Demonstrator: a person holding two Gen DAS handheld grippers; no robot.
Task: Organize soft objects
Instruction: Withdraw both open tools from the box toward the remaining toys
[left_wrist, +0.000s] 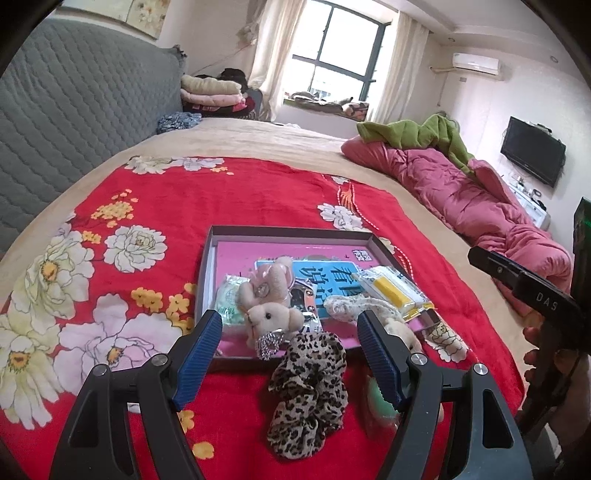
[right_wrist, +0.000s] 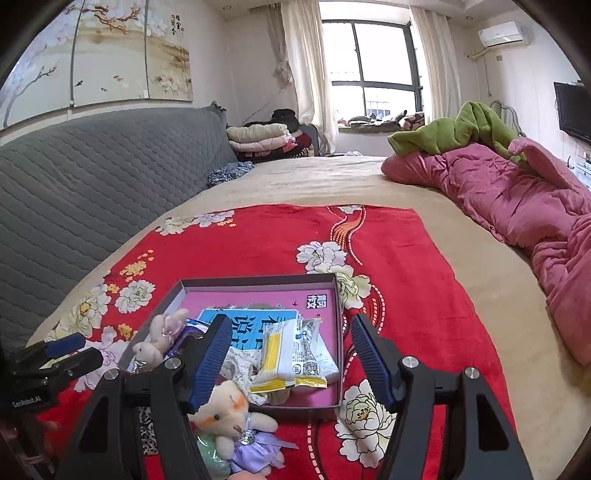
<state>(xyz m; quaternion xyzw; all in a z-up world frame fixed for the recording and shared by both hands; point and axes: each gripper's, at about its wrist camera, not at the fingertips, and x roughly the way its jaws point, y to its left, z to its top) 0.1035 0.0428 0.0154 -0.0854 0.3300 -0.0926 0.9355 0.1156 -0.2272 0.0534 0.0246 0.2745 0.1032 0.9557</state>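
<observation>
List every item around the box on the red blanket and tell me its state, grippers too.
Shallow grey cardboard box: open, lidless, partly filled.
Leopard-print fabric scrunchie: outside the box, on the blanket.
Beige plush bear in purple dress: outside the box, lying down.
Pink plush bunny: inside the box.
Yellow-and-white snack packet: inside, sealed.
Left gripper: open, empty.
Right gripper: open, empty.

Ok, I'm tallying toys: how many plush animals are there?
3: pink bunny and beige plush near left in the tray, purple-dressed bear on the blanket before it. Others may be hidden.
</observation>
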